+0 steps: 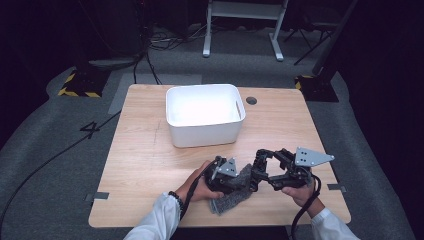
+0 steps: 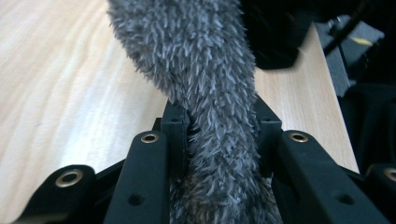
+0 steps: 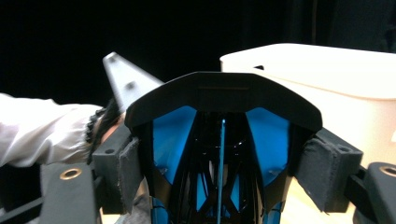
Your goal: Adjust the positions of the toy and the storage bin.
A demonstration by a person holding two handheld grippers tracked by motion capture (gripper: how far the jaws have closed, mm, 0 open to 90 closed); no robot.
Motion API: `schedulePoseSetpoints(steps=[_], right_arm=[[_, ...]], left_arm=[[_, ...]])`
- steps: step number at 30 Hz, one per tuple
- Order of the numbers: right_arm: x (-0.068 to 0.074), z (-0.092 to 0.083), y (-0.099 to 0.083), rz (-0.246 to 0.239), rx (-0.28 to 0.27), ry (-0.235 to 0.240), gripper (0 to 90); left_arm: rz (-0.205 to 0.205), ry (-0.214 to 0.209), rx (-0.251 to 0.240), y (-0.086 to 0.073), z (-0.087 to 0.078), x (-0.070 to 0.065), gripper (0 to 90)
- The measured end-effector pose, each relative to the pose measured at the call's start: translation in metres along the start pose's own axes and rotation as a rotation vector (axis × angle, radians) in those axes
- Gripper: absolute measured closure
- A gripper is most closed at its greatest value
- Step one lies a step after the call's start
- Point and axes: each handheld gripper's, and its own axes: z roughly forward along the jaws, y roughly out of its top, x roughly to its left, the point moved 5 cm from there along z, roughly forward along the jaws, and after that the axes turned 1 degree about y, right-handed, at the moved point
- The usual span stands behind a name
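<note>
The grey shaggy cloth [image 2: 205, 93] was thick and furry, its pile standing in short tufts, bunched into a rope-like twist. The left gripper [image 1: 231, 179] was clenched on it, black jaws pinching the cloth near the wooden table's [image 1: 145, 155] front edge. The right gripper [image 3: 219, 163] gripped a black-and-blue plastic object [image 3: 223, 140], curved on top with glossy ribs, padded jaws pressed to its sides. Behind sat a smooth white rectangular bin [image 1: 204, 114]

Grey fuzzy cloth [image 2: 205, 93] cut off by top edge; black-blue object [image 3: 223, 140] hides table behind.
</note>
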Motion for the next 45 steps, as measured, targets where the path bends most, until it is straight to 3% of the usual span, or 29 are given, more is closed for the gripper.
schedulePoseSetpoints(steps=[5,7,9,16,21,25,30,37,41,45], right_arm=[[-0.010,-0.007,0.002,-0.009,-0.007,-0.075,25.3],[-0.014,-0.010,0.002,0.007,-0.009,-0.092,25.3],[-0.017,-0.011,0.001,-0.005,0.005,-0.128,25.3],[-0.025,-0.016,-0.005,0.007,0.043,-0.157,25.3],[-0.031,-0.022,-0.009,0.020,0.076,-0.172,25.3],[-0.035,-0.024,-0.015,0.039,0.137,-0.167,25.3],[-0.036,-0.017,-0.022,0.051,0.220,-0.158,25.3],[-0.037,-0.014,-0.029,0.065,0.317,-0.140,25.3],[-0.038,-0.013,-0.035,0.083,0.379,-0.119,25.3],[-0.038,-0.014,-0.034,0.086,0.404,-0.107,25.3]], left_arm=[[0.036,-0.063,0.040,-0.003,0.003,-0.008,67.0],[0.027,-0.061,0.043,-0.004,0.002,-0.007,66.7],[0.013,-0.053,0.029,-0.004,-0.002,-0.002,66.3],[-0.069,0.035,-0.013,-0.018,-0.032,0.015,66.1],[-0.119,0.099,-0.001,-0.037,-0.050,0.022,65.5],[-0.138,0.149,0.024,-0.047,-0.059,0.025,63.8],[-0.169,0.197,0.008,-0.052,-0.069,0.028,62.3],[-0.206,0.221,0.023,-0.056,-0.067,0.029,46.9],[-0.212,0.233,0.045,-0.055,-0.061,0.027,33.1],[-0.230,0.251,0.041,-0.054,-0.059,0.027,23.7]])
